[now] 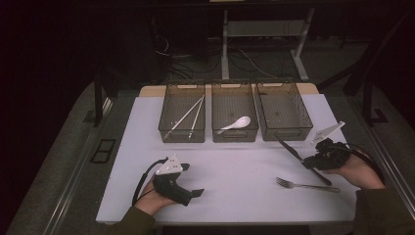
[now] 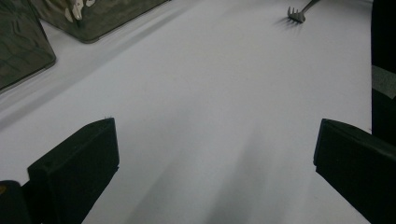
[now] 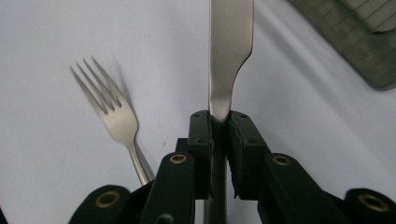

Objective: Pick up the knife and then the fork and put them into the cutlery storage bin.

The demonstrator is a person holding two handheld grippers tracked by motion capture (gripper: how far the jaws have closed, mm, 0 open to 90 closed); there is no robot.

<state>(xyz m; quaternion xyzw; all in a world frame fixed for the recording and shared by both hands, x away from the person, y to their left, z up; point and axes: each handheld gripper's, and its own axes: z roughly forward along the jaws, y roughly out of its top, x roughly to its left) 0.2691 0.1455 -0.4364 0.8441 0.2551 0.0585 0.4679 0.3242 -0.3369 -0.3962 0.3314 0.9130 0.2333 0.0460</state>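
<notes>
knife [image 3: 229, 46] tip: cut off at top edge | fork [image 3: 108, 112] handle: behind fingers

Three bins stand in a row at the far side of the table [image 1: 147, 147], chopsticks [image 1: 188, 117] in the left bin [image 1: 182, 112], a spoon [image 1: 236, 124] in the middle bin [image 1: 234, 111], the right bin [image 1: 284, 110] beyond the knife [image 1: 293, 151], and a fork [image 1: 306, 185] nearer the person.

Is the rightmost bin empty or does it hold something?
Empty: the rightmost bin shows bare mesh floor, while the right gripper has the knife outside it.
</notes>
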